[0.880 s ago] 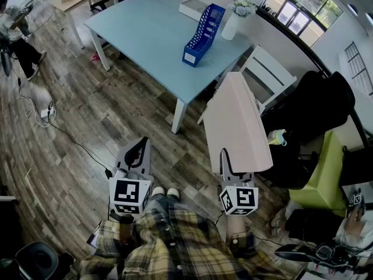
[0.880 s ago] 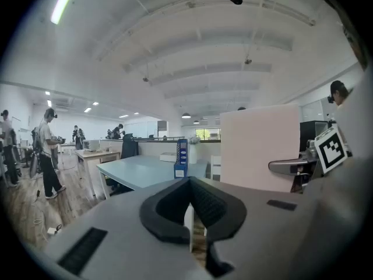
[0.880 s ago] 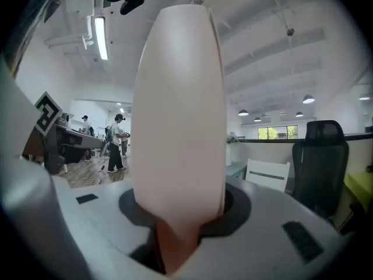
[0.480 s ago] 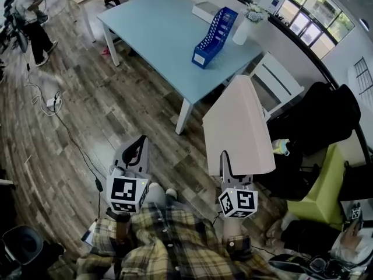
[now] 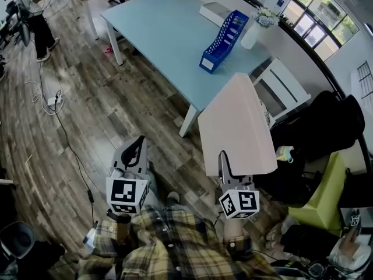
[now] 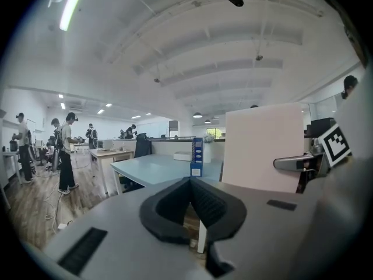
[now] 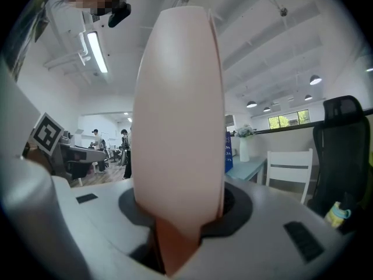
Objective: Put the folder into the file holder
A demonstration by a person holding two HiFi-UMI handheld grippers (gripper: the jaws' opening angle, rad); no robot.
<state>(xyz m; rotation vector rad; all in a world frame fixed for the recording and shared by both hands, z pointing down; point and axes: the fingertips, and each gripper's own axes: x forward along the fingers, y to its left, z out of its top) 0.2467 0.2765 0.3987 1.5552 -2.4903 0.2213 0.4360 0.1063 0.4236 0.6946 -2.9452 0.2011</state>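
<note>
The right tool (image 5: pixel 224 161) pinched the near edge of the pale pink folder (image 5: pixel 236 124), carried well apart from the blue file holder (image 5: pixel 224 41) on the tabletop (image 5: pixel 157 34). The folder was probably light, stiff and smooth, so that edge hold risked sway. The left tool (image 5: pixel 137 150) was closed and empty.

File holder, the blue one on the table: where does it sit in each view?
Head view: file holder top centre, on the table.
Left gripper view: file holder mid-frame, left of the folder.
Right gripper view: blue sliver at the folder's right edge.
Shared landmark: white vase beside it.
</note>
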